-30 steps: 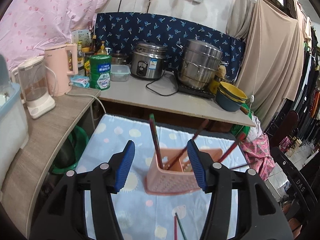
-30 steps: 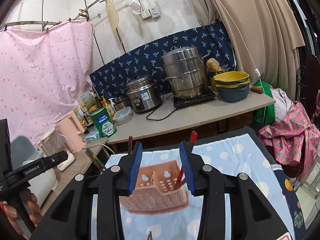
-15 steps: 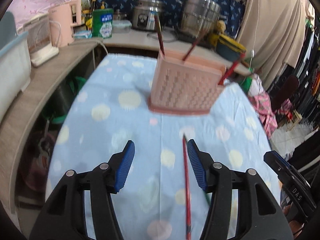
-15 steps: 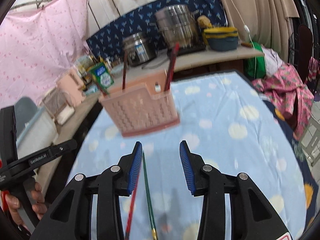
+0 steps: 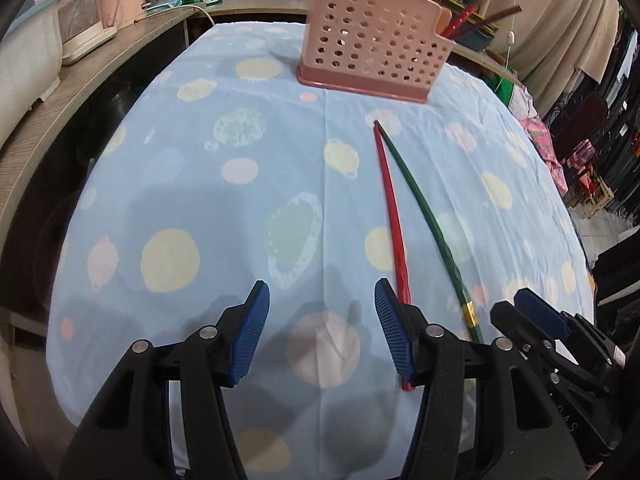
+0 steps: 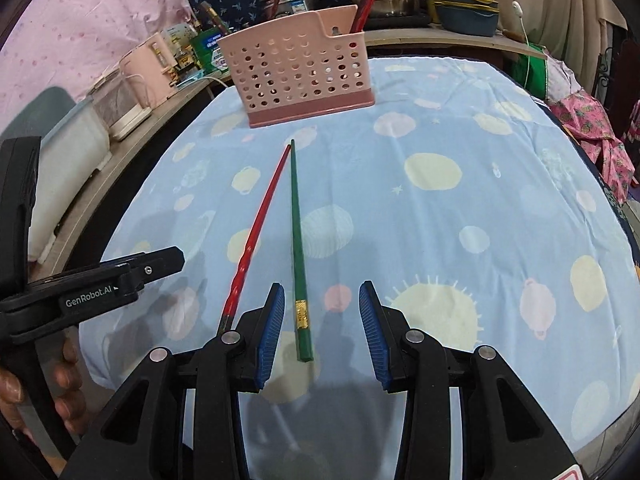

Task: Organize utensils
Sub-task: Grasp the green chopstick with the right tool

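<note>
A red chopstick (image 5: 390,204) and a green chopstick (image 5: 420,200) lie side by side on the blue spotted tablecloth (image 5: 200,184), tips toward a pink perforated utensil basket (image 5: 372,44) that holds more chopsticks. My left gripper (image 5: 322,292) is open and empty, low over the cloth; the red chopstick's thick end passes under its right finger (image 5: 392,332). My right gripper (image 6: 322,292) is open; the green chopstick (image 6: 297,240) ends between its pads, nearer the left one, not pressed. The red chopstick (image 6: 256,232) lies just left of it. The basket (image 6: 300,72) stands beyond.
A wooden counter (image 5: 60,92) wraps the table's left and far sides with a blender (image 5: 84,20), kettle, pots and bowls (image 6: 466,14). Hanging clothes (image 5: 560,20) fill the right. In the right wrist view the left gripper (image 6: 120,280) and a hand (image 6: 68,384) are at the left edge.
Both grippers have come down toward the tablecloth and tilted downward. The basket has slid to the top of both views, and the two chopsticks now reach the fingertips.
</note>
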Demonstrator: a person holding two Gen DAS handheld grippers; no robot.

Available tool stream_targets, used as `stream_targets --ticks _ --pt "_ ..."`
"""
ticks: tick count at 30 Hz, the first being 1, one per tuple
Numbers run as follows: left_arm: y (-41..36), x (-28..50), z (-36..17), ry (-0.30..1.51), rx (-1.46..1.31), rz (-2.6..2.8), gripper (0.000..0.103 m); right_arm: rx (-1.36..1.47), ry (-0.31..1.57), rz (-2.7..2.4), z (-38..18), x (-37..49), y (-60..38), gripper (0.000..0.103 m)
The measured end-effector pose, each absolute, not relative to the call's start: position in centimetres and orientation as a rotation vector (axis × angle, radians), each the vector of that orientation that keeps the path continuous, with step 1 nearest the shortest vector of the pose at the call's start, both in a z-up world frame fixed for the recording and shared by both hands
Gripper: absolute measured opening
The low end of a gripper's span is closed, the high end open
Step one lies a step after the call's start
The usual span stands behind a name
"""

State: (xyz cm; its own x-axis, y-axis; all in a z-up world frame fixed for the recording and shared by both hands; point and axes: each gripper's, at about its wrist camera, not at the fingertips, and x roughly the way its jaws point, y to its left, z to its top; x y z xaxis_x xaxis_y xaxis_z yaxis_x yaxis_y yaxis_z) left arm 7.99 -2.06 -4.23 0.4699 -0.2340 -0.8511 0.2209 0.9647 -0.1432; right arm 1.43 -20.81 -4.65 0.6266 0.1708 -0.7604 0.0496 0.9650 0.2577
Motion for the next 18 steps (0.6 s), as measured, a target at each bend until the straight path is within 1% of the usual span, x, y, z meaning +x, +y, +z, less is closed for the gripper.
stream_targets --ticks 7,10,12,14,18 --pt "-2.5 7.1 -4.6 1.046 0.009 -0.284 0.052 0.239 0.925 0.079 -6.0 1.4 -19.8 0.038" --pt "-2.7 6.9 -4.7 1.046 0.019 -0.287 0.052 0.23 0.931 0.079 -6.3 1.4 -19.7 0.036" --pt "-2.9 6.8 -4.8 1.047 0.024 -0.288 0.052 0.221 0.936 0.08 -6.5 1.4 -19.5 0.034" --pt "-3.0 6.7 -4.8 1.048 0.027 -0.29 0.052 0.217 0.947 0.081 -6.9 1.5 -19.4 0.026" --pt "-3.1 6.6 -4.9 1.049 0.035 -0.291 0.052 0.203 0.951 0.074 -7.1 1.3 -19.3 0.022"
